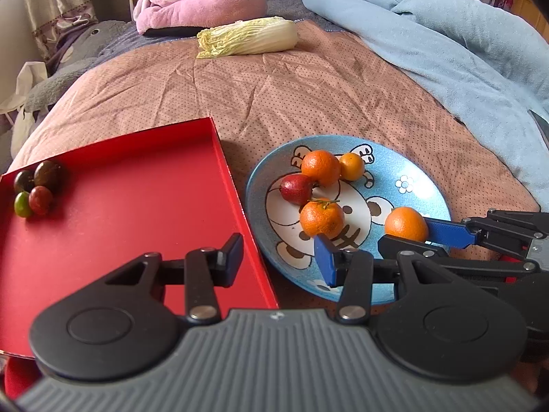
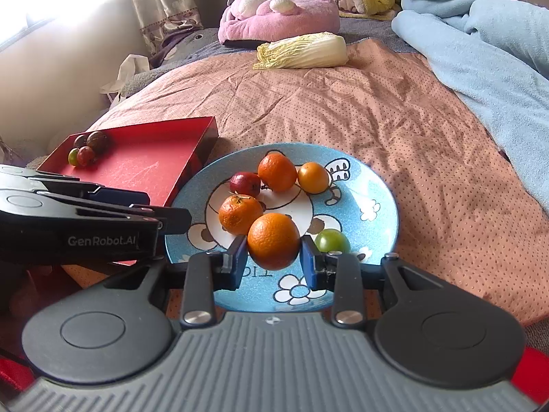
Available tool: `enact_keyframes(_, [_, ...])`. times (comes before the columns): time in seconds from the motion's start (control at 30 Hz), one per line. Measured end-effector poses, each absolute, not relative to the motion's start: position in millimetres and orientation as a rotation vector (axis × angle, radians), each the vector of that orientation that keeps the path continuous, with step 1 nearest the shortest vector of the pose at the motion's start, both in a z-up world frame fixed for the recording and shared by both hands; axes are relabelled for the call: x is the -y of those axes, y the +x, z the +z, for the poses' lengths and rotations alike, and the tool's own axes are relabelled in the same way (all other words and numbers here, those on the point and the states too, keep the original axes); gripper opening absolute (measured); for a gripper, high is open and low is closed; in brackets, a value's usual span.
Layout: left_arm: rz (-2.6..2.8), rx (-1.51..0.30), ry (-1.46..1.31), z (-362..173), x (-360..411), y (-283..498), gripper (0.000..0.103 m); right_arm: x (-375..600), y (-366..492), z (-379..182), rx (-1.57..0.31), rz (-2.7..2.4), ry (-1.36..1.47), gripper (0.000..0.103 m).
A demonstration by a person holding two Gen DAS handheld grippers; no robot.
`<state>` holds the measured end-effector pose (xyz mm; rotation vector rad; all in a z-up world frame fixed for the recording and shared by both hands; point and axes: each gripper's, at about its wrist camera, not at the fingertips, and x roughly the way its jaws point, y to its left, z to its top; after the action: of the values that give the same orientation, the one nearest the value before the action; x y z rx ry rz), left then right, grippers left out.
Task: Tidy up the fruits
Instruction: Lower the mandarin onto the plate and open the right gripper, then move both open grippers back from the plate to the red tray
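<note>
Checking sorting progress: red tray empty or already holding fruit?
Holding fruit. Four small fruits cluster in the far left corner of the red tray; the rest is bare.

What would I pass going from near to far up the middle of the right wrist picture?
The big orange between the jaws, then the stemmed orange, the blue cartoon plate's far rim, the dotted pink bedspread, the napa cabbage, and the pink plush toy.

Glossy glazed ceramic plate (image 2: pixel 374 185); matt red cardboard tray (image 2: pixel 144 164); crinkled dotted cloth bedspread (image 2: pixel 343 103); fleecy blue blanket (image 2: pixel 497 51) at two o'clock.
</note>
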<state>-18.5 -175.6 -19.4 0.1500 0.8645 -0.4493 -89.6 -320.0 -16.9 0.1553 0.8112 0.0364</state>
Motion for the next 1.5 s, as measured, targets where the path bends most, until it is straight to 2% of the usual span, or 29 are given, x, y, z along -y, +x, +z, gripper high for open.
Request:
enact_keyframes(0.1, [-0.443, -0.866, 0.146, -19.6, 174.5, -17.0, 0.048, 318.8, -91.8, -13.2, -0.791, 0.024, 0.148, 0.056])
enact_keyframes(0.17, [-0.444, -0.869, 0.143, -20.2, 173.7, -15.8, 0.048, 319.6, -94.4, -10.1, -0.781, 0.021, 0.153, 0.060])
enact_keyframes(0.5, [-0.434, -0.874, 0.121, -20.1, 168.4, -13.8, 0.048, 313.7, -103.8, -2.3, -0.767, 0.035, 0.162, 0.066])
enact_keyframes(1.5, [-0.390, -0.858, 0.065, -16.8, 137.7, -9.4, 0.048, 281.8, -96.5, 14.1, -0.758, 0.090, 0.111, 0.070])
